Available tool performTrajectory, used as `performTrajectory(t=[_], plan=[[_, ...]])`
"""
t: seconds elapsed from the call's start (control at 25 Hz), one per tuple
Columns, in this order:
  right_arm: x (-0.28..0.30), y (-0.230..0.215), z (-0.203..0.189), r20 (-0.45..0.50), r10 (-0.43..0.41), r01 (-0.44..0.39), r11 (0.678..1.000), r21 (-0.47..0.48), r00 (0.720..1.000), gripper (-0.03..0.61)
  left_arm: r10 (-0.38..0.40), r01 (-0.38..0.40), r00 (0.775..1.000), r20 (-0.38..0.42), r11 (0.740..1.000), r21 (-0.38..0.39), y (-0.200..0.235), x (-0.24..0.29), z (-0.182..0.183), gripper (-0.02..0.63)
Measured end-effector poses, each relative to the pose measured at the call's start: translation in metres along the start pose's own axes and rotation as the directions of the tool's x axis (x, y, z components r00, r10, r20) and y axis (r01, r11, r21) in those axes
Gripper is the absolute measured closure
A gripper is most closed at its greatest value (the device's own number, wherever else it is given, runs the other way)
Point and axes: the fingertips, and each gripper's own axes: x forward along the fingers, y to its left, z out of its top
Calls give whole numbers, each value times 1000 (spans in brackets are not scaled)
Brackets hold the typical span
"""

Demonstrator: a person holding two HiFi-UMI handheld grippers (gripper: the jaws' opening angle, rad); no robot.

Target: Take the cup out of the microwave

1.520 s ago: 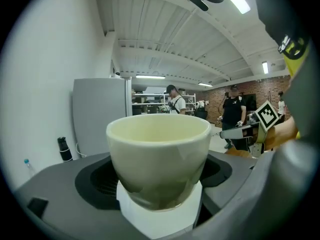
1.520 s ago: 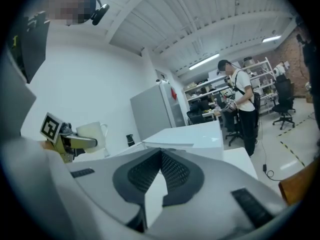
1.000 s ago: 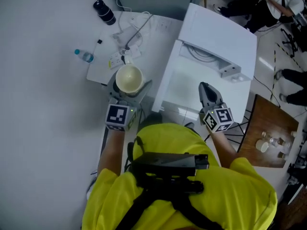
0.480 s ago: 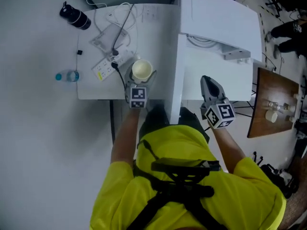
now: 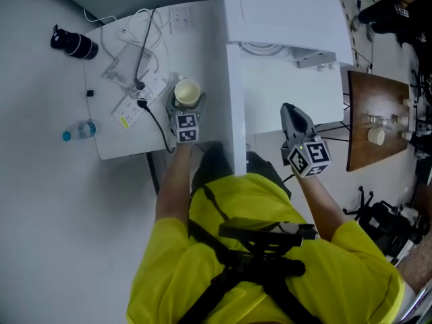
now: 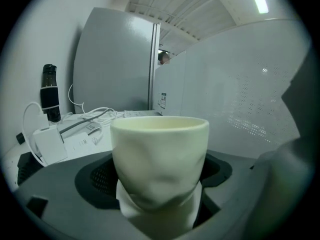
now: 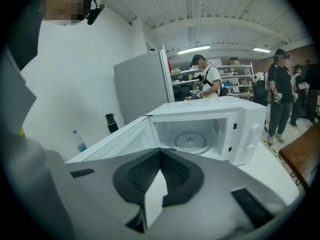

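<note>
A cream cup sits between the jaws of my left gripper, which is shut on it over the white table, just left of the open microwave door. In the left gripper view the cup fills the middle, its dented wall pinched by the pads; whether it touches the table cannot be told. The white microwave stands open, and its cavity holds only the glass turntable. My right gripper hangs in front of the cavity, its jaws shut on nothing.
On the white table lie a power strip with cables, a black bottle and a small water bottle. A wooden table with small items stands at the right. People stand behind the microwave.
My left gripper has gone down with the cup, away from the microwave, to the table left of the door. The right gripper has dipped slightly and stayed shut.
</note>
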Motion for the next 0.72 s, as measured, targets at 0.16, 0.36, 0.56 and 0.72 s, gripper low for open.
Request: performTrajectory(t=[0.16,0.36,0.56,0.72], plan=[[-4,-2,3,0,-11,11,1000,1,1000,574,12,-12,1000,-13,1000,13,-3,-2,-8,175],[3,1,6,8,-2,2,1000,11,1000,574,10,-9,999,-41,999,35,-4,-7,-17,170],[7,4,11,23,25,-26,1000,12,999,574,11,-7,996,-92,999,45,-3,-21,-24,170],[1,4,23,60,32,-33,999,15,998,574,44,-46,995,-94,999,-14,-1,-77,-22,184]])
